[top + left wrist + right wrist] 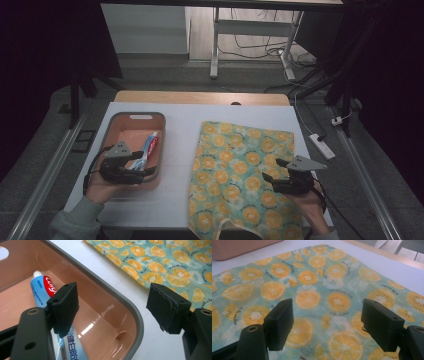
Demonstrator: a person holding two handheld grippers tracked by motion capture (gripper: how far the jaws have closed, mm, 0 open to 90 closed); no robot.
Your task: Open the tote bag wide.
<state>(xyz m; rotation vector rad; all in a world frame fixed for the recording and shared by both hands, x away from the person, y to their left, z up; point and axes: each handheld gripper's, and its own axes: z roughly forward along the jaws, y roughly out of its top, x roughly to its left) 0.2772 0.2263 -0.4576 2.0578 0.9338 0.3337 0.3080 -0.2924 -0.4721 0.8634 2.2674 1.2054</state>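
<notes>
Lying flat across the right half of the white tabletop is a thin cloth printed with orange and kiwi slices on a pale teal ground, its weave smooth and matte, with small script lettering between the fruit. Its near edge droops over the front of the tabletop. On the left half sits a rounded-corner plastic tub, glossy salmon-pink inside with a grey rim and a slot handle cut in its far wall. Inside it lies a soft toothpaste tube, blue and white with a red logo patch and a white cap pointing away from the person.

The left tongs hover over the near right part of the tub, held in the person's left hand. In the left gripper view the left tongs' two black jaws are spread wide and grip nothing: one blocky, rubber-faced pad hangs over the tube, the other beyond the tub's rim, above bare tabletop next to the cloth. The pad's facing looks rough and slightly frayed at its edge.

The right tongs are held above the right portion of the cloth by the right hand. Seen from the right gripper view, their jaws are likewise parted wide and empty, with the printed fabric lying between and below them.
</notes>
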